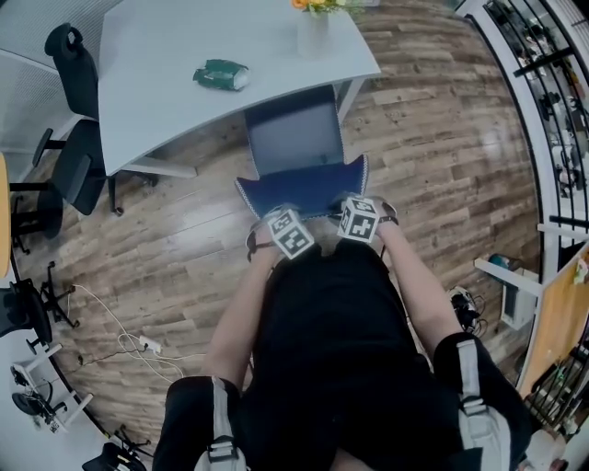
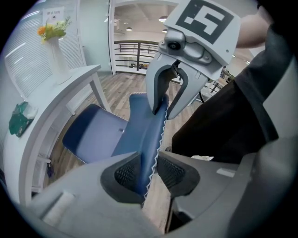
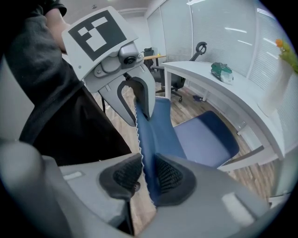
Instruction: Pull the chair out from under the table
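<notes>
A blue chair (image 1: 294,147) stands on the wood floor, its seat (image 2: 93,135) just at the near edge of the white table (image 1: 184,101). Both grippers clamp the top edge of its backrest (image 1: 304,191) from above, side by side. My left gripper (image 2: 148,169) is shut on the backrest (image 2: 149,125), with the white-stitched edge pinched between its pads. My right gripper (image 3: 148,176) is shut on the same backrest (image 3: 158,130) a short way along it. In the head view the left gripper (image 1: 283,221) and right gripper (image 1: 354,210) sit under their marker cubes.
On the table lie a green packet (image 1: 221,74) and a white vase with flowers (image 1: 313,28). Black office chairs (image 1: 78,138) stand at the left, cables (image 1: 120,340) run over the floor, shelving (image 1: 552,110) lines the right. The person's body is right behind the chair.
</notes>
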`<state>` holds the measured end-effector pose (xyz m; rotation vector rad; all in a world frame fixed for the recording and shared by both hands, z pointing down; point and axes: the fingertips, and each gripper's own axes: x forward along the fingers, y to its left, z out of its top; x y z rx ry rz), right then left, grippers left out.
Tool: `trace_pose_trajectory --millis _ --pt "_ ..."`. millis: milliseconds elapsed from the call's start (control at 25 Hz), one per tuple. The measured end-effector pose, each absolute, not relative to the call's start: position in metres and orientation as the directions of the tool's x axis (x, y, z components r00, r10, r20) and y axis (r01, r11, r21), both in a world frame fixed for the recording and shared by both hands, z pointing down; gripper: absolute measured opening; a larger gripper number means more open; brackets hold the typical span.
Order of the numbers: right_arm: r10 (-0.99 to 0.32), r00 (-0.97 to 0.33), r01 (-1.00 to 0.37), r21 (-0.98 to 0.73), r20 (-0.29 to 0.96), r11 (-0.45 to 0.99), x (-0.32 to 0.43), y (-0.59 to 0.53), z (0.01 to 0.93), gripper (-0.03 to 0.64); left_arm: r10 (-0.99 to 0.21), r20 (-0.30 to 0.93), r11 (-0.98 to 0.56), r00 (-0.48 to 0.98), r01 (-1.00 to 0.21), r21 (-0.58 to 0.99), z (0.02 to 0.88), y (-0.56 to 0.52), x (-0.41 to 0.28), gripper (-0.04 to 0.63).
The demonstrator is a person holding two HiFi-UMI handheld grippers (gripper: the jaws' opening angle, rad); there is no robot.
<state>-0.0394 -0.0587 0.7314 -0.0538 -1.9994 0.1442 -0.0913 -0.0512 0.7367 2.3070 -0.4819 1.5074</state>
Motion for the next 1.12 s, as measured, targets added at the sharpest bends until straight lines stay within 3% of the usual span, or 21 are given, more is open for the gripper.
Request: trace_pose_trajectory --millis 360,1120 --pt "0.124 -0.420 0.000 -0.137 0.899 0.991 -0.022 -0.037 0.726 0.098 -0.068 0.927 -0.885 0.368 -0.451 0.114 0.733 -0.028 -0.072 0.114" --pt "0.152 -0.413 0.090 -0.126 0.898 0.988 0.036 0.038 0.725 0.097 -0.076 0.936 -0.819 0.344 -0.557 0.139 0.732 0.051 -0.013 0.114"
